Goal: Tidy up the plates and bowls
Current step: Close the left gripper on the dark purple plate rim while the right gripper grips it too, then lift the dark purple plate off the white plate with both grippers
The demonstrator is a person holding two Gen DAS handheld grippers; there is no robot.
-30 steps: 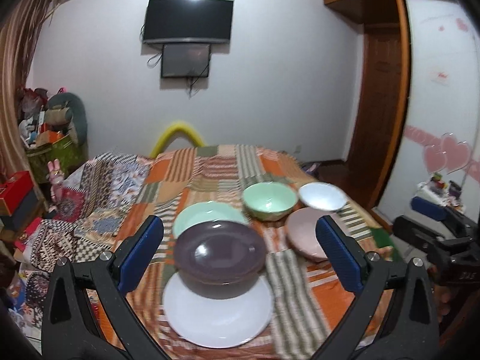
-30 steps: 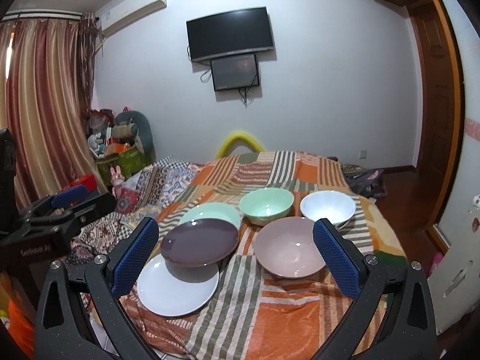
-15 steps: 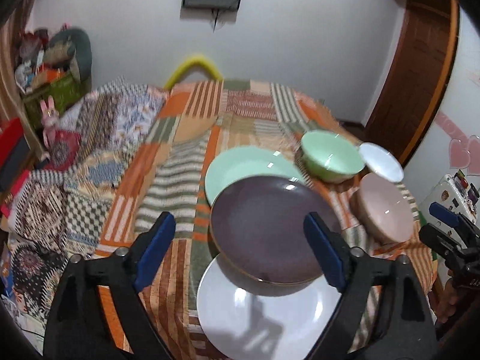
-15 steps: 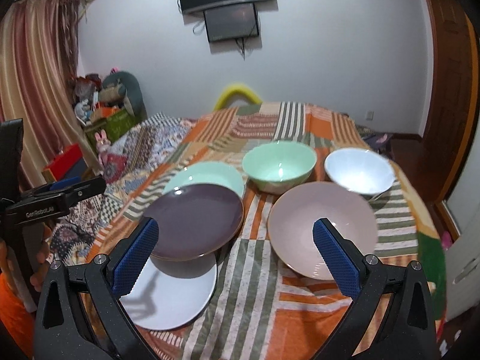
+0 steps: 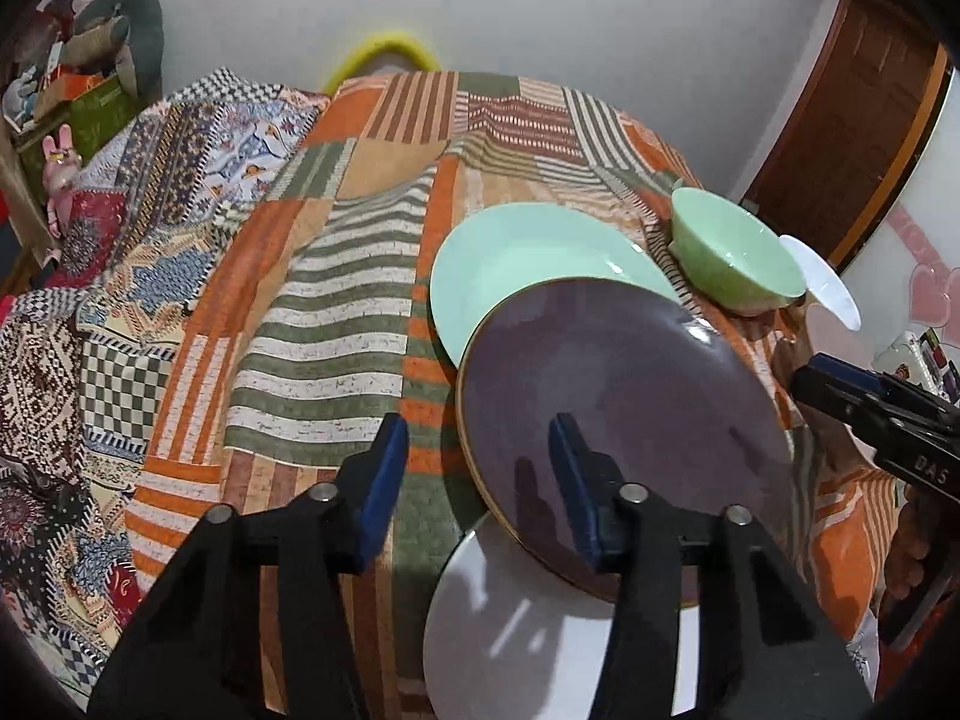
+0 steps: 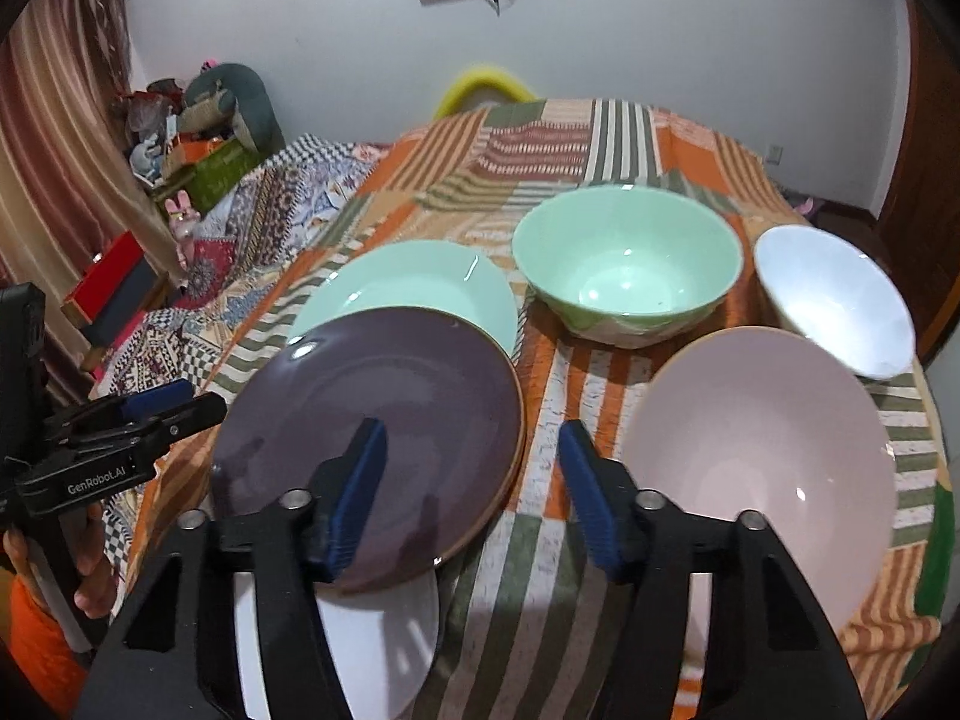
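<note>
Both your claws have dropped low and half closed — your left gripper (image 5: 477, 477) now straddles the left edge of the purple plate (image 5: 618, 396) at center frame, your right gripper (image 6: 471, 492) its right edge. Neither pinches it yet — lifting comes next.

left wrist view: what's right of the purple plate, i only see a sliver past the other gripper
Observer: A large pink bowl, upright and empty, sits on the cloth.
Operator: and the white thing behind it
Observer: An empty white bowl, to the right of the green bowl.
Operator: is the right gripper on the plate yet
Observer: No. The right gripper is open, one finger in front of the purple plate, the other over the cloth.
</note>
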